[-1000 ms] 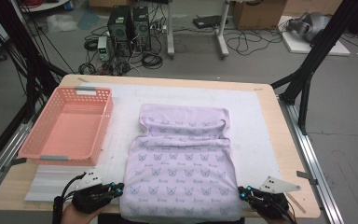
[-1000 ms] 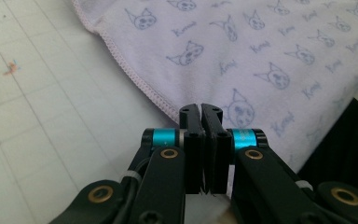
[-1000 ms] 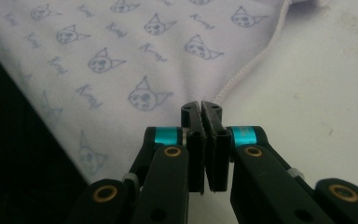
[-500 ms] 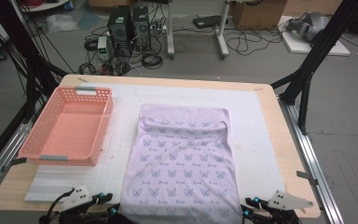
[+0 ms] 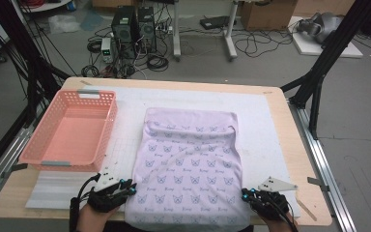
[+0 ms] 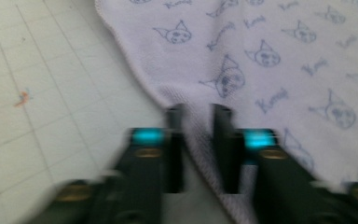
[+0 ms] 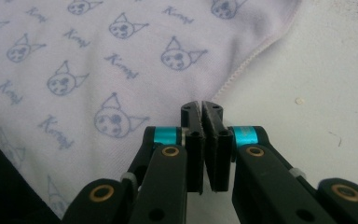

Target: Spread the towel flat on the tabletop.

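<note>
Left gripper view is blurred – jaws stand a little apart w/ the towel hem running between them; can't make out if the pads press on it. Right gripper: jaws pressed together, closed right at the towel's side hem; whether any cloth is pinched, can't tell. Both have just been closing. In the high view the left gripper sits at the towel's near left corner, the right gripper at its near right corner; hands are cut off by the frame bottom, as is the towel's near edge, which hangs over the table rim. Towel's far end is folded over – well ahead of both. Pink basket lies ahead-left of the left gripper, apart from the towel. Bare white mat ahead-right of the right gripper.
</note>
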The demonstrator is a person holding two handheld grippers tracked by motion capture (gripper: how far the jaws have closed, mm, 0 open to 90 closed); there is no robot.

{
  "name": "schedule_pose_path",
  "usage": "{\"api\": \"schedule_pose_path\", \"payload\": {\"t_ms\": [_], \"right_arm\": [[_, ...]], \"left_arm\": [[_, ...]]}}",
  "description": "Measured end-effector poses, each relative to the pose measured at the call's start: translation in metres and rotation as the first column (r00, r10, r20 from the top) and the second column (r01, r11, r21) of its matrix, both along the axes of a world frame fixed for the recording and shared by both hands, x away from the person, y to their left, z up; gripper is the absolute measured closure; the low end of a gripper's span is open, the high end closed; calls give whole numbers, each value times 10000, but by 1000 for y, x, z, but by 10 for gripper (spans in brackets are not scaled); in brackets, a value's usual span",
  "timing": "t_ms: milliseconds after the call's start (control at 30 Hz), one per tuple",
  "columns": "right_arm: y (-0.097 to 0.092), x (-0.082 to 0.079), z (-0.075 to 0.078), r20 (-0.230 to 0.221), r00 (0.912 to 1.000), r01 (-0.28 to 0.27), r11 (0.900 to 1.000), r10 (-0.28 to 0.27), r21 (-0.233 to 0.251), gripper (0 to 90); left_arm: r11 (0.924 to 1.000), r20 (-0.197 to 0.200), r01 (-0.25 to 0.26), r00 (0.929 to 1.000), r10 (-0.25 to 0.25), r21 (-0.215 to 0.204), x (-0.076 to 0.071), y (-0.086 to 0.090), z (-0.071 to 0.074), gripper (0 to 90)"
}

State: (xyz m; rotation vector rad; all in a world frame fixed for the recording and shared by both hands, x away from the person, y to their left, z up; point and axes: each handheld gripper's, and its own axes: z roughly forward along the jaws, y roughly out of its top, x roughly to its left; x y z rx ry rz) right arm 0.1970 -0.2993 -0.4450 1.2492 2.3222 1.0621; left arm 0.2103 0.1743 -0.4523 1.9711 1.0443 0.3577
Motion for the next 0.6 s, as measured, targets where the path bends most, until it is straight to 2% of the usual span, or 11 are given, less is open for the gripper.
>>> {"api": "schedule_pose_path", "payload": {"t_ms": [67,200,267,333,433,500,533,567,600], "right_arm": [[-3,0,0,-97,10000,-9,9999,10,142,883],[-11,-8,4,-2,9996,-275,9991,275,332,885],[-14,-14,8,-45,9993,-376,9978,379,539,885],[-17,-22,12,-86,9983,-564,9959,571,702,885],[-20,-38,16,-243,9957,-867,9926,891,856,885],[-23,-47,17,-604,9917,-1072,9891,1137,1011,868],[-24,-50,17,-705,9915,-1023,9902,1092,950,812],[-24,-51,16,-565,9954,-723,9941,770,805,657],[-25,-49,16,-521,9979,-346,9951,395,924,622]], "left_arm": [[9997,-52,157,9999,-157,185,-2,-1,3,876],[9995,-50,234,9997,-235,-200,-10,10,13,878],[9988,-293,341,9990,-351,-344,-15,16,13,878],[9978,-461,511,9975,-531,-420,-24,20,13,877],[9959,-479,732,9960,-757,-526,-39,26,15,876],[9945,-529,861,9946,-893,-602,-46,28,14,860],[9948,-412,821,9956,-846,-595,-46,29,13,818],[9953,-384,685,9967,-712,-687,-43,29,12,687],[9955,-379,527,9977,-558,-786,-39,29,13,592]]}}
